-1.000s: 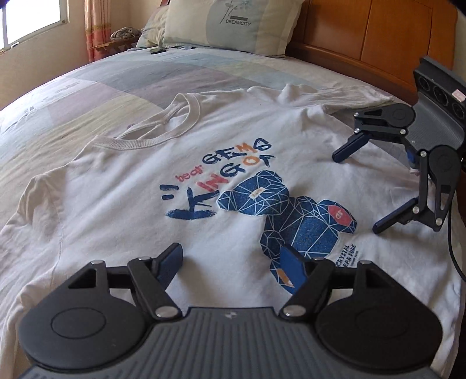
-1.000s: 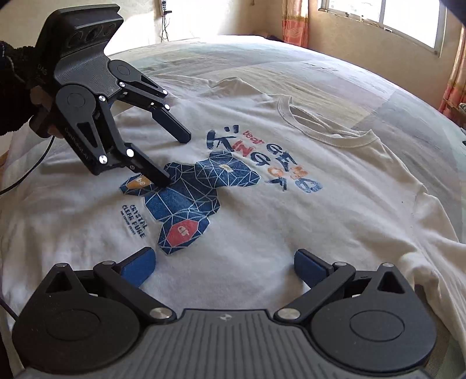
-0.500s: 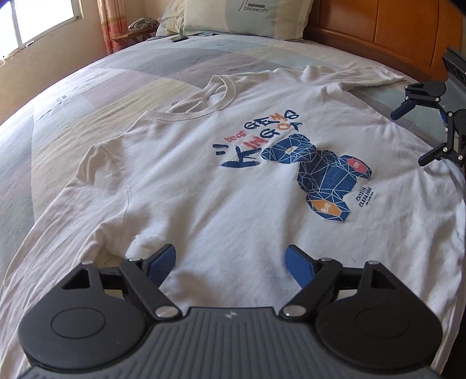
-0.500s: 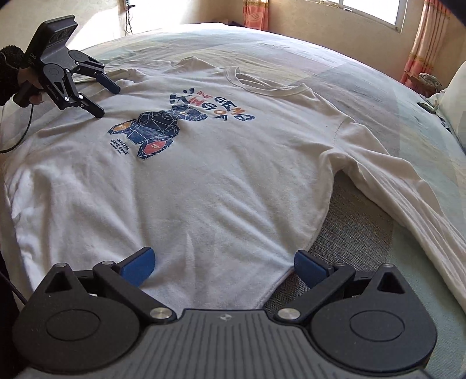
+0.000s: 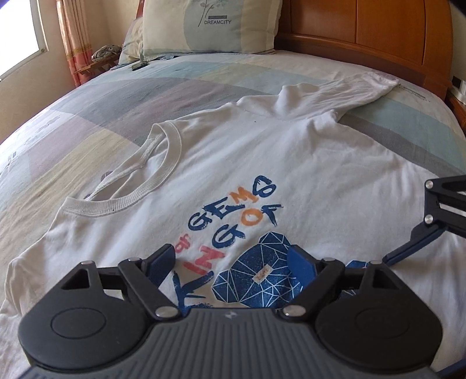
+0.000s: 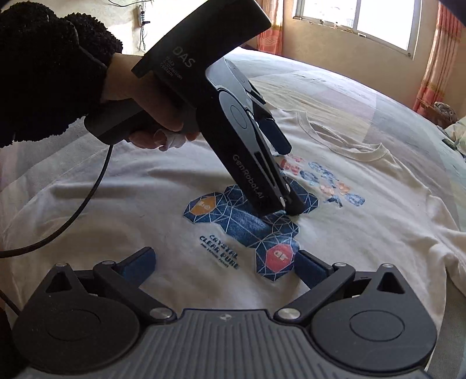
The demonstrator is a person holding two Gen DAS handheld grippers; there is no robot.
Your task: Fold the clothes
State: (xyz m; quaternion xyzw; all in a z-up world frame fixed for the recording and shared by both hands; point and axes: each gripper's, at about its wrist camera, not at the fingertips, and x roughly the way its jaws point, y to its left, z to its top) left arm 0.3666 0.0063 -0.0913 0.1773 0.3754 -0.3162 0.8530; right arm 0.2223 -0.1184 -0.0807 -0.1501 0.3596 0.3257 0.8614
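Note:
A white long-sleeved T-shirt [image 5: 305, 163] with a blue bear print [image 5: 256, 277] lies face up and spread flat on the bed. My left gripper [image 5: 233, 262] is open and empty, low over the print. In the right wrist view the left gripper [image 6: 288, 180] shows from the side, fingers open, lower tip at the bear print [image 6: 250, 221]. My right gripper [image 6: 224, 262] is open and empty, just above the shirt [image 6: 364, 233] near the print's lower part. One right finger [image 5: 413, 245] shows at the right edge of the left wrist view.
The bed has a pastel patchwork sheet [image 5: 102, 116]. A pillow [image 5: 209, 26] leans on the wooden headboard [image 5: 364, 35]. One sleeve [image 5: 343, 93] stretches toward the headboard. A cable [image 6: 72, 215] trails from the left gripper's handle. Windows and curtains stand beyond the bed.
Both grippers have moved in from the shirt's edges to its middle and now sit close together over the bear print. Both stay open.

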